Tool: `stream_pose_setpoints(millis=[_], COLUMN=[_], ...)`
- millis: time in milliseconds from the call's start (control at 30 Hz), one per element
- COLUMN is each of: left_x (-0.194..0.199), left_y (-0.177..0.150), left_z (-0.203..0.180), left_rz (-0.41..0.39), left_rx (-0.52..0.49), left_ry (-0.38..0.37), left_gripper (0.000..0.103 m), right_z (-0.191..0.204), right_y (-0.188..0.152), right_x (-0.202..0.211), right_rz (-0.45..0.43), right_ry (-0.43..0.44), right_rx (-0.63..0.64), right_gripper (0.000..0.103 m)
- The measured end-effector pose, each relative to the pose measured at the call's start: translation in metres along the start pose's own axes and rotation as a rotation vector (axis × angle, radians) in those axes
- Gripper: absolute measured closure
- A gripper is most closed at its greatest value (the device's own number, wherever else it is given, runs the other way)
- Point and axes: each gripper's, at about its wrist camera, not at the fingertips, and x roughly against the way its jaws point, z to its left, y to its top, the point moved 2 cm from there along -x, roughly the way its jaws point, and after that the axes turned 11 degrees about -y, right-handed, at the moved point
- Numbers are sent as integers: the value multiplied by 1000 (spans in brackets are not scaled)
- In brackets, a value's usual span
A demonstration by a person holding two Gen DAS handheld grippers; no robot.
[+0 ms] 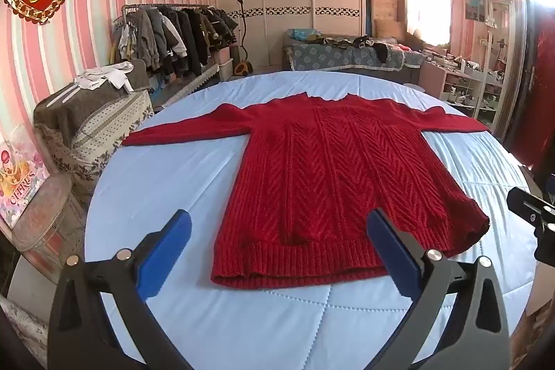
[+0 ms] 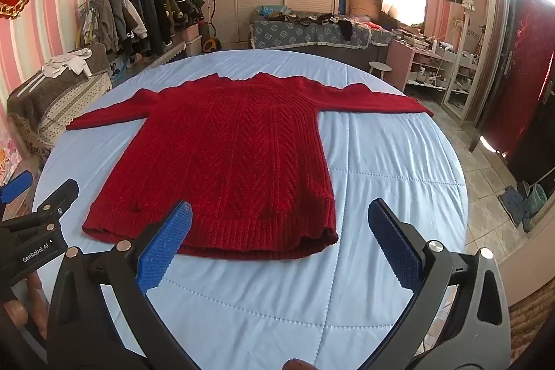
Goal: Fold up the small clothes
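A red cable-knit sweater (image 1: 333,172) lies flat on a light blue quilted surface (image 1: 277,318), sleeves spread to both sides, hem towards me. It also shows in the right wrist view (image 2: 229,155). My left gripper (image 1: 279,226) is open and empty, hovering over the hem's left half. My right gripper (image 2: 279,217) is open and empty, over the hem's right corner. The right gripper's edge shows at the far right of the left wrist view (image 1: 534,217); the left gripper shows at the left of the right wrist view (image 2: 34,224).
The blue quilt (image 2: 381,169) covers a bed-like surface. A patterned stack with grey and white cloths (image 1: 93,113) stands to the left. A clothes rack (image 1: 173,33) and a sofa (image 1: 347,54) are behind. Tiled floor (image 2: 485,196) drops off on the right.
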Motion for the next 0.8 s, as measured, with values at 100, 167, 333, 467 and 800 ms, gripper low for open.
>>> stream_pose_setpoints(millis=[100,167,333,467,800], left_x=[1,2,3,4,2], left_y=[0,0,0,1,3], left_z=[0,0,7,4,4], left_rz=[-3,-3,3,0,-4], left_rx=[1,1,8,10,11], left_ry=[2,2,-5,-2,2], left_gripper=[1,1,1,1,1], right_z=[0,0,0,0,0], right_y=[0,0,0,1,1], right_x=[1,1,1,1,0], right_rz=[-6,-7,-7,-7,-11], right_ry=[2,2,-1,2,1], right_rx=[-2,-1,-2,-2,1], right_gripper=[3,3,3,3,3])
